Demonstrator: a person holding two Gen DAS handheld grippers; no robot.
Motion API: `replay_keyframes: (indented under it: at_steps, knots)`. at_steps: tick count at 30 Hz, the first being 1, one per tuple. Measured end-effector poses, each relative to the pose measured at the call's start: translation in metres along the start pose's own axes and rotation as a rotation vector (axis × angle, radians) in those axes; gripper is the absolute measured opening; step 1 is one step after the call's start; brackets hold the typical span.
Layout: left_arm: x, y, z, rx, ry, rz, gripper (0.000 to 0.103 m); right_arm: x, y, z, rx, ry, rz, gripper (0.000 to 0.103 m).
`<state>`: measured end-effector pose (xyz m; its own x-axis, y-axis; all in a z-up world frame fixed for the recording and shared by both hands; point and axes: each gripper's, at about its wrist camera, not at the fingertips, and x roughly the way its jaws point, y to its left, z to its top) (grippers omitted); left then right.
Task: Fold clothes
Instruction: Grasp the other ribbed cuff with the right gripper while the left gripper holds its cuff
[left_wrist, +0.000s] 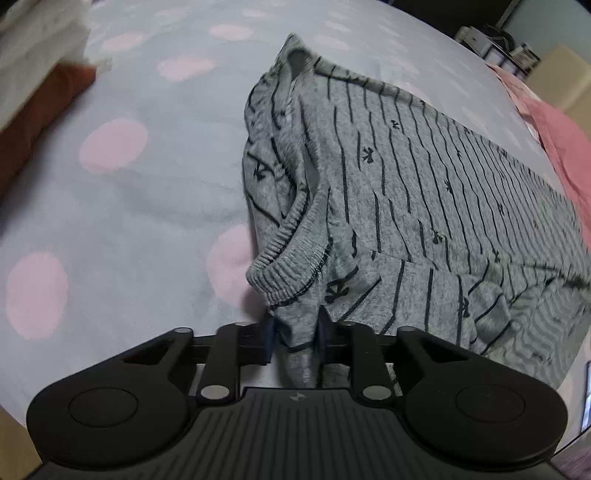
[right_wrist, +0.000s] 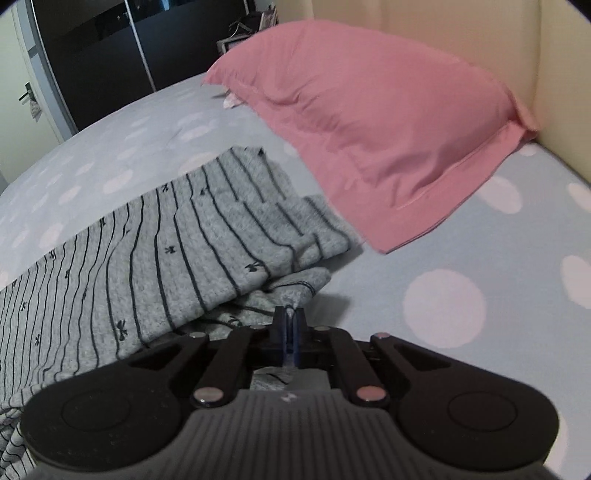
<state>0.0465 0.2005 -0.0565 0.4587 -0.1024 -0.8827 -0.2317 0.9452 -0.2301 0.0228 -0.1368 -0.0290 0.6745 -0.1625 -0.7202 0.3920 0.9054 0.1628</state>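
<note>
Soft, light, floppy grey knit garment w/ dark stripes (left_wrist: 406, 177) lies partly doubled on the dotted pale-blue bed (left_wrist: 129, 206) just beside the pink pillow (right_wrist: 369, 140); left hand-held gripper (left_wrist: 295, 343) pinches its ribbed-cuff end, right hand-held gripper (right_wrist: 290, 321) nips a corner—edges grip best, will sag.

Pink pillow (right_wrist: 369, 140) close beside garment (right_wrist: 166, 251)
</note>
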Motion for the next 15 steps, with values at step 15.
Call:
replay_keyframes:
  at_steps: [15]
  knots:
    - [-0.114,0.061,0.007,-0.132,-0.262,-0.063,0.003,-0.153,-0.015,0.015,-0.033,-0.097,-0.090,0.003]
